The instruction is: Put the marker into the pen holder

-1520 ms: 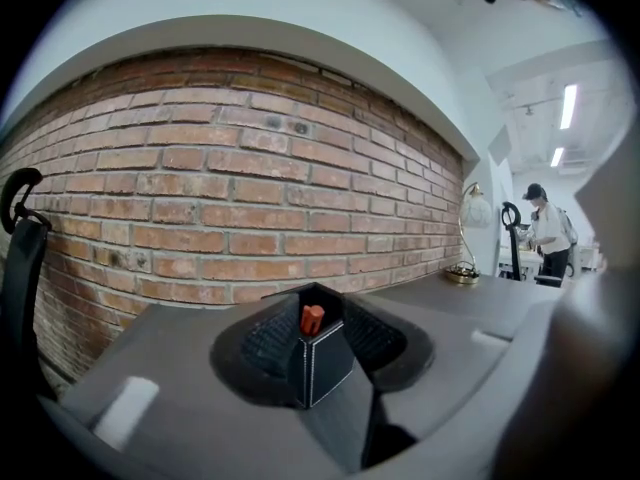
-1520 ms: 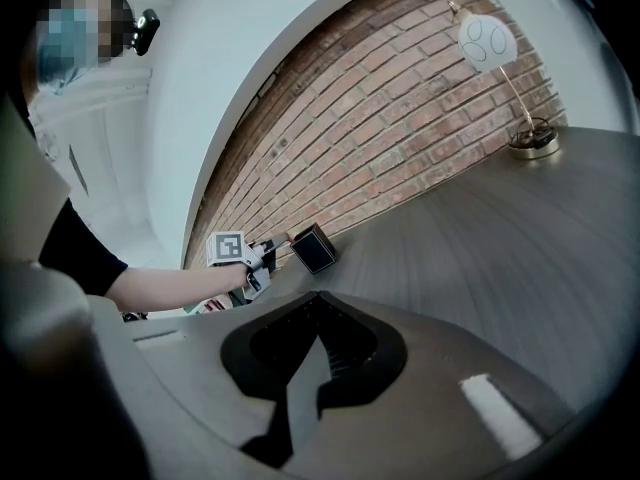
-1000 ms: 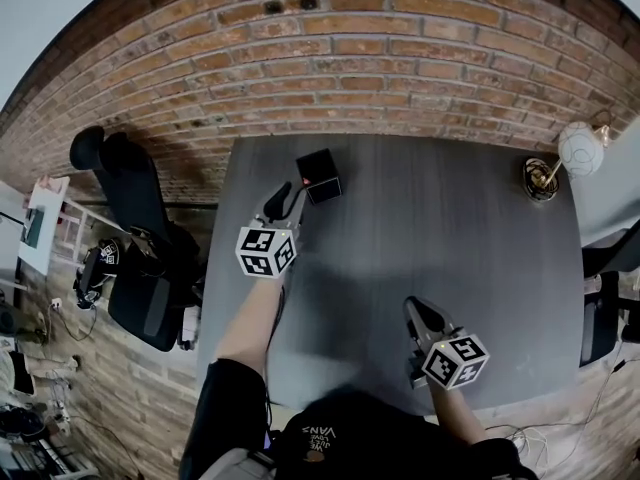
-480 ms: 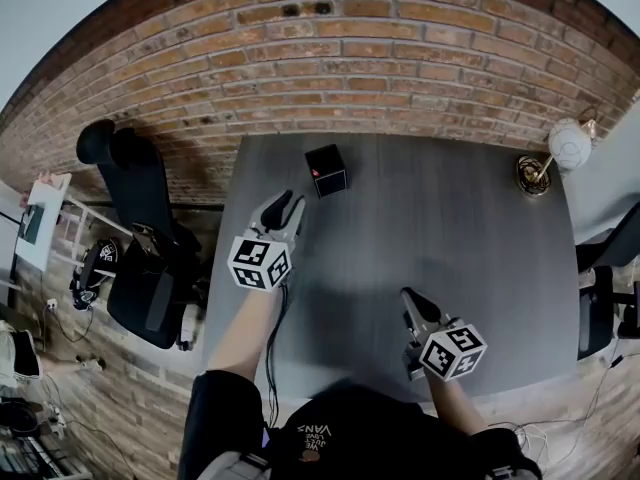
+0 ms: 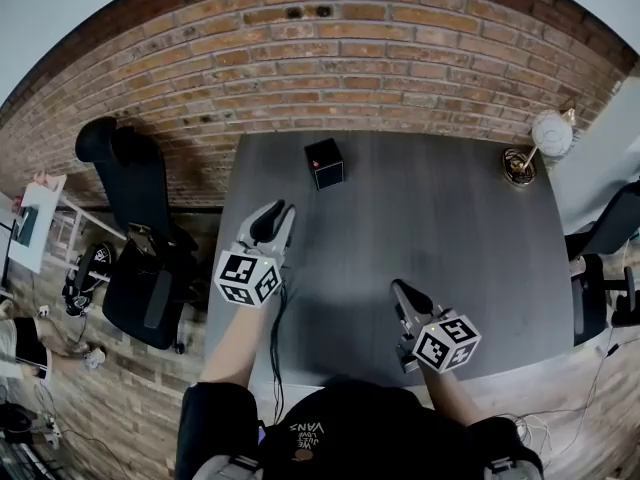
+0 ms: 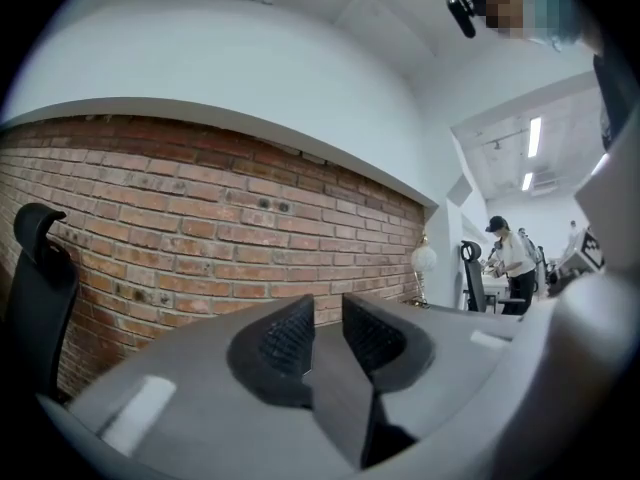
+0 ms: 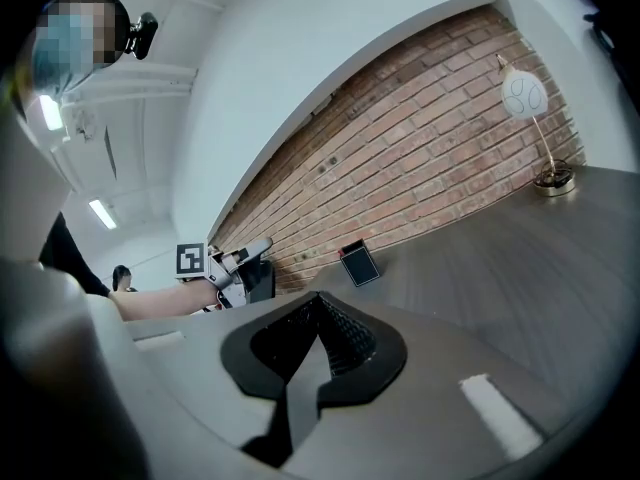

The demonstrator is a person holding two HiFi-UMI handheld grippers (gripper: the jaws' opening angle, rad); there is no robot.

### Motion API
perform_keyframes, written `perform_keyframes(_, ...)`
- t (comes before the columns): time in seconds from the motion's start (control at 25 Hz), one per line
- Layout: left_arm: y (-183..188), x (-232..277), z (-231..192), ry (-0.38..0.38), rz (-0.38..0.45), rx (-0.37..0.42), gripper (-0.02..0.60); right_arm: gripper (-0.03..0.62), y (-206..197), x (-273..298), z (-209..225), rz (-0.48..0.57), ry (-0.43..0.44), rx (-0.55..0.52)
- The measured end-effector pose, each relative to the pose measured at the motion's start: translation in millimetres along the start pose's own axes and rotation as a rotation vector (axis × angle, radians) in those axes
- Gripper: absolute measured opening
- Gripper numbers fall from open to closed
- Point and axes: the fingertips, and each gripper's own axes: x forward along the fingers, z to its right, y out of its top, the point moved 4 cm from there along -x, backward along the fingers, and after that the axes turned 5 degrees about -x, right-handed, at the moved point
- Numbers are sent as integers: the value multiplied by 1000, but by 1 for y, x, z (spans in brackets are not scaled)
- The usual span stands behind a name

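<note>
- Pulling back is the big change: the left gripper was right up against the pen holder a second ago, and now it sits well apart from it, over the left side of the table.
- Its jaws stand slightly spread with nothing between them, only brick wall showing through the gap.
- A small red bit shows at the holder's top edge, which I take to be the marker. It's too tiny to be sure, but nothing else on the table looks like one.
- So I'd say the drop is done and this is just the retreat.
- The right gripper has barely moved compared with earlier. It's near the front edge, with its jaws pressed together and empty.
- The holder sits in the same spot near the back-left.
</note>
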Motion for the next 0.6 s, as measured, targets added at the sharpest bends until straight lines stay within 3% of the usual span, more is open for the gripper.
perform_keyframes(0.6, 15, -95, 39, -73, -19, 24, 107, 1, -5, -15, -51, 37, 11, -51)
